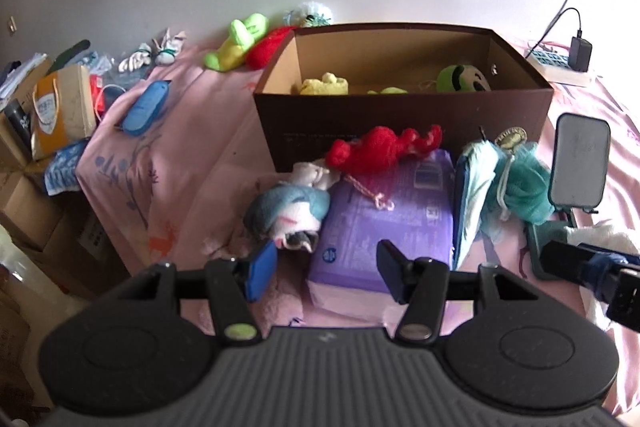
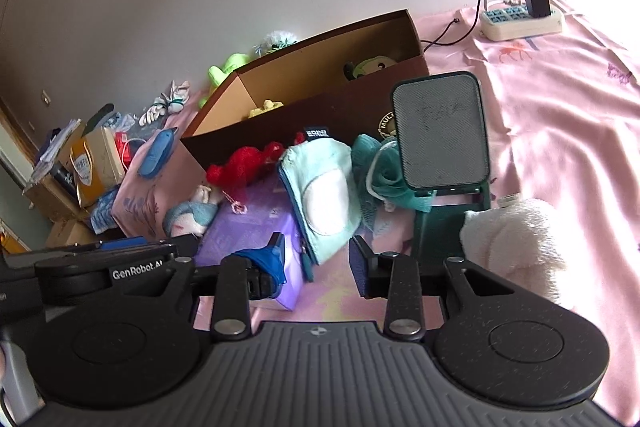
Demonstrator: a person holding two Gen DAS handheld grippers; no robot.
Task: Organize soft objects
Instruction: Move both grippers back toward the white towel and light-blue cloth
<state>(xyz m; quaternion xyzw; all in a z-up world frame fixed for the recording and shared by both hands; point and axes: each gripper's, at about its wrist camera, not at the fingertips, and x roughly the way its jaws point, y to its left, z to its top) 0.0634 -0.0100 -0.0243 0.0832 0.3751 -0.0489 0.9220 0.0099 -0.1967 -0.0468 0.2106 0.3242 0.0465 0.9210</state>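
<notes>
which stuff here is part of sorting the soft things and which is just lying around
Part of the job: brown box, red knitted toy, blue shark plush, teal bath pouf, white fluffy towel, mint pouch.

Just lying about: power strip, phone stand, paper bag.

Likely home bedroom: pink bedsheet (image 2: pixel 560 99), plush toys (image 1: pixel 236 45), power strip (image 2: pixel 520 21).

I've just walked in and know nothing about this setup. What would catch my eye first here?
Probably the big brown cardboard box on the pink bedsheet, with a yellow plush and a green plush already inside. Next, the bright red knitted toy just in front of it, lying partly on a purple pack.
</notes>
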